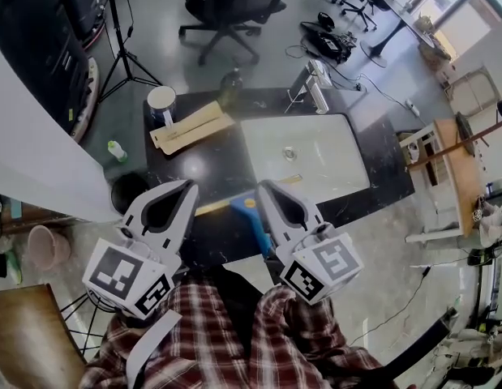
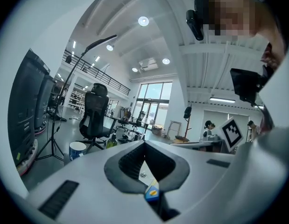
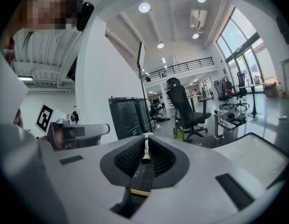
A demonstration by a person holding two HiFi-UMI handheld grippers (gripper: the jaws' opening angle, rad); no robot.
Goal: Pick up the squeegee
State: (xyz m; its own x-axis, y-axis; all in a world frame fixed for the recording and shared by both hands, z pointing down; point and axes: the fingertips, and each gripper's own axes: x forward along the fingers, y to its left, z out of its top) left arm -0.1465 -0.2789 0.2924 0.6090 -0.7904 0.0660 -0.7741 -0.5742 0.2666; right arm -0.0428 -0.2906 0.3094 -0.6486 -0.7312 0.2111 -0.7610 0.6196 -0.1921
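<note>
Left gripper (image 1: 187, 186) and right gripper (image 1: 263, 186) side by side, both jaws together

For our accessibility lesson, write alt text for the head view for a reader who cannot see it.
The white left claw and white right claw, both shut, flank a blue-handled squeegee with a yellow head lying on a black countertop, before a white rectangular sink with a chrome tap.
</note>
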